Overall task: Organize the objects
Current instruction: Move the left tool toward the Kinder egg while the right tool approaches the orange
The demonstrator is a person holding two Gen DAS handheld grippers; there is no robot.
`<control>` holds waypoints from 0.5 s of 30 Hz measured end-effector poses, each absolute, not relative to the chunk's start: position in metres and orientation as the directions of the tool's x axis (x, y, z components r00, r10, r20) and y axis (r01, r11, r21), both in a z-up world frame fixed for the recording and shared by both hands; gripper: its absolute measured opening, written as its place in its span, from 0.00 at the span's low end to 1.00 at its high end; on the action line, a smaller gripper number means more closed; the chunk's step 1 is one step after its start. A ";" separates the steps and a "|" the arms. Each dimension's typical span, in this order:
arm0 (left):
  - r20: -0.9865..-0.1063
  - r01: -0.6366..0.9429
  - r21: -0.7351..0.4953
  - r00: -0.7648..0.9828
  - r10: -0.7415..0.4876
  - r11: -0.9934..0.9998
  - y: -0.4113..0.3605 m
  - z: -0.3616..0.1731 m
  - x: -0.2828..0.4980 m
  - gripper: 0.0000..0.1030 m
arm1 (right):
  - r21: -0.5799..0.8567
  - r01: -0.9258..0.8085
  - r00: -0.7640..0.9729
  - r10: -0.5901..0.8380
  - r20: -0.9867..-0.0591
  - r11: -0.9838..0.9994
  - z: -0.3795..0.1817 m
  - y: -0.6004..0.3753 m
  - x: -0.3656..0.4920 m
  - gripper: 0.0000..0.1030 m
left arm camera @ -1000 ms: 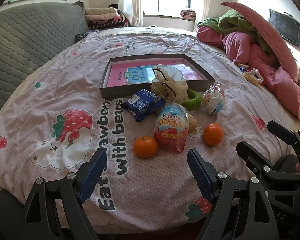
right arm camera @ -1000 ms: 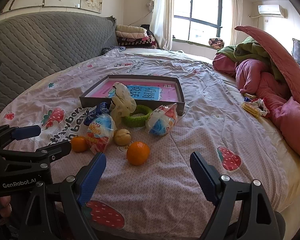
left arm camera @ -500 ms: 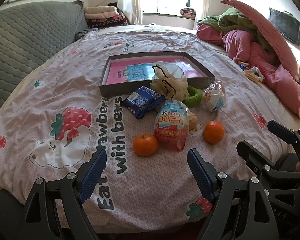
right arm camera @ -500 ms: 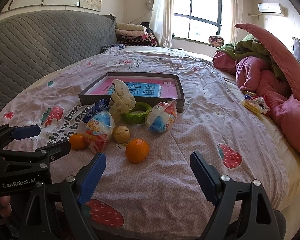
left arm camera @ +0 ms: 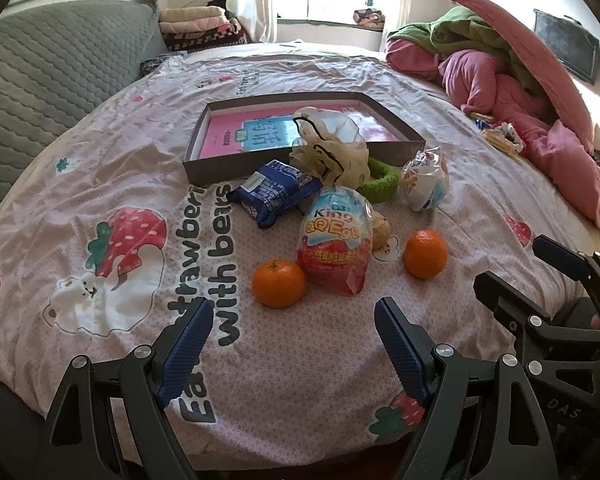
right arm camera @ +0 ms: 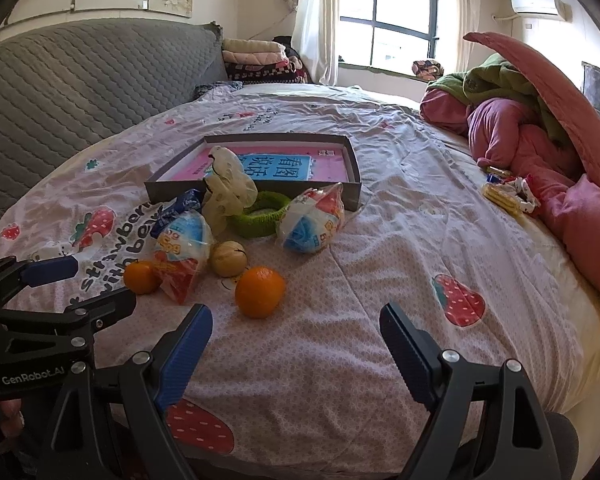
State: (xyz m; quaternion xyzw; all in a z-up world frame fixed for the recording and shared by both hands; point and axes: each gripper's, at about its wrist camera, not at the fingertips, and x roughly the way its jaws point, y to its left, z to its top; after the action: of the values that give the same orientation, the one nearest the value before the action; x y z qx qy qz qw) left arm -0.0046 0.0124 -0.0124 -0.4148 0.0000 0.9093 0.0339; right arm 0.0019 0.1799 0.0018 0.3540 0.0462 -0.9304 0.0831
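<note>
- since both grippers hang wide open and empty over the near edge of the bed, the step in hand looks like a first reach; the left gripper (left arm camera: 294, 330) touches nothing, and the right gripper (right arm camera: 296, 334) likewise holds nothing.
- done well, the left one would settle straight down over the near orange (left arm camera: 279, 283), which lies just ahead between its fingers, closing gently so the fruit does not roll on the soft bedspread (left arm camera: 100, 152).
- the right one has the other orange (right arm camera: 260, 291) just ahead, toward its left finger.
- between the two oranges stands a kinder egg packet (left arm camera: 335, 240), touching or nearly touching the left-hand orange, so a tilted approach risks nudging it.
- beyond lie a blue snack pack (left arm camera: 274, 192), a green ring (left arm camera: 380, 186) and a second wrapped egg (left arm camera: 426, 180).
- farther still sits the shallow box (left arm camera: 204, 172), the likely destination.
</note>
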 end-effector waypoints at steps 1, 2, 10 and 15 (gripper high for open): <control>-0.755 -0.064 -0.030 -0.653 0.065 -0.997 0.013 -0.013 -0.005 0.81 | -0.026 0.187 -0.734 -0.122 -0.668 -0.982 0.001 0.180 0.001 0.83; -0.754 -0.066 -0.032 -0.653 0.067 -0.997 0.013 -0.013 -0.006 0.81 | -0.026 0.187 -0.733 -0.122 -0.670 -0.982 0.000 0.181 0.001 0.83; -0.746 -0.065 -0.068 -0.660 0.094 -0.996 0.009 -0.011 -0.021 0.81 | -0.021 0.197 -0.718 -0.129 -0.684 -0.980 -0.010 0.182 -0.005 0.83; -0.760 -0.070 -0.077 -0.642 0.104 -0.995 0.011 -0.017 -0.029 0.81 | -0.012 0.212 -0.712 -0.146 -0.687 -0.977 -0.014 0.181 -0.008 0.83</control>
State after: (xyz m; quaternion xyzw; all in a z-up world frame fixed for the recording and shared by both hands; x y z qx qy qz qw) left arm -0.0290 0.0111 -0.0173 -0.4203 -0.0204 0.9059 0.0481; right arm -0.0081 0.1813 -0.0144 0.3669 0.0451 -0.9241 0.0967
